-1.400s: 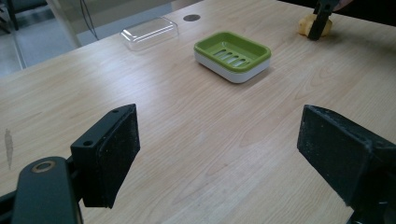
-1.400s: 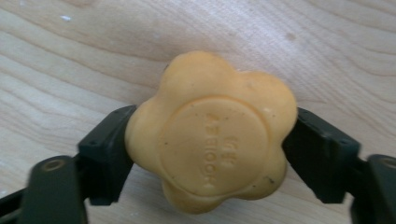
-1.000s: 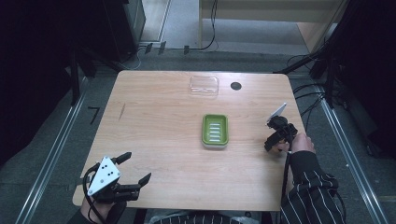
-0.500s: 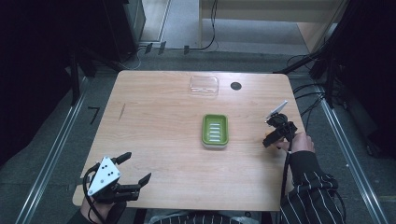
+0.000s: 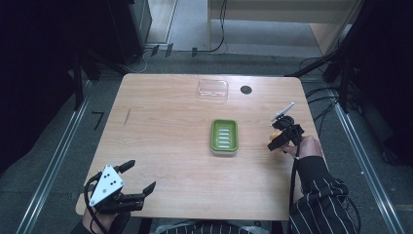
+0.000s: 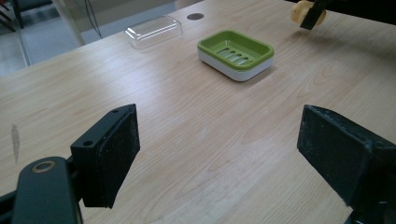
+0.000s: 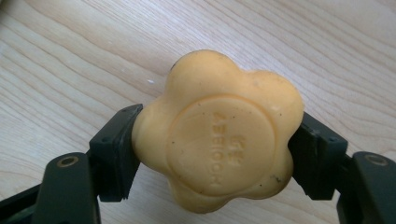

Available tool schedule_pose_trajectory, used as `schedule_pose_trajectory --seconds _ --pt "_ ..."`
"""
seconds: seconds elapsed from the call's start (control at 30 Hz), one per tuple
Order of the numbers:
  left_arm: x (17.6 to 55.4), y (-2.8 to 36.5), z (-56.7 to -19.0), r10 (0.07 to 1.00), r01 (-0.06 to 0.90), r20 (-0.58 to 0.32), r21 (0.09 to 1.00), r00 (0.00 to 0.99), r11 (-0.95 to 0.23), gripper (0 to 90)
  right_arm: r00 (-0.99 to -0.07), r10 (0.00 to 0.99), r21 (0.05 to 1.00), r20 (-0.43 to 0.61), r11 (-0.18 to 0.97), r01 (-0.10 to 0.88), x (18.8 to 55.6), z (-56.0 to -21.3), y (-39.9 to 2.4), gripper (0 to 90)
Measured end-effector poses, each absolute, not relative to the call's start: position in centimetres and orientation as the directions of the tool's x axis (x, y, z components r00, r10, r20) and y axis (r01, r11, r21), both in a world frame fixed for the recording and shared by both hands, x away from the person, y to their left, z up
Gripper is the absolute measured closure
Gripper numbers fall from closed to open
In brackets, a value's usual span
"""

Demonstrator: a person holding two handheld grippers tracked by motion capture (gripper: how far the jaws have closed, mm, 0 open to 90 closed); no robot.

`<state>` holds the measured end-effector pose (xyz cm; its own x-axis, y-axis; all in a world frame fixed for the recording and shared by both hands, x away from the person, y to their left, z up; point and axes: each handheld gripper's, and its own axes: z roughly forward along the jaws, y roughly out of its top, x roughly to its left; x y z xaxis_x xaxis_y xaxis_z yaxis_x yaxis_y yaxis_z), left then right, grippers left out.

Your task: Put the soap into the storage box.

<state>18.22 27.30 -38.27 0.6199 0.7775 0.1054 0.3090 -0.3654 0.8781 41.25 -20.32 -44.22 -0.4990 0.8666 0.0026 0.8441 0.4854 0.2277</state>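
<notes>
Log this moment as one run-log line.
right gripper: shut on yellow flower-shaped soap, above table | left gripper: open, nothing held | green soap dish: no soap in it

High cam looks down over table (image 5: 160, 146); left tool cam low, shares soap dish (image 6: 236, 52) (right cam close-up).

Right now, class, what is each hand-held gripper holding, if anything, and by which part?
The right hand-held gripper holds a flower-shaped yellow soap by two opposite sides. The left hand-held gripper stands open, holding nothing.
</notes>
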Motion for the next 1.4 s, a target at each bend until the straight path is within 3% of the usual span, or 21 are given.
schedule_pose_trajectory --seconds 1.4 --pt "17.3 28.0 -38.2 0.8 0.322 0.11 0.876 0.589 -0.358 13.5 -0.601 0.799 0.342 -0.02 0.57 0.747 41.0 -41.6 -15.9 28.1"
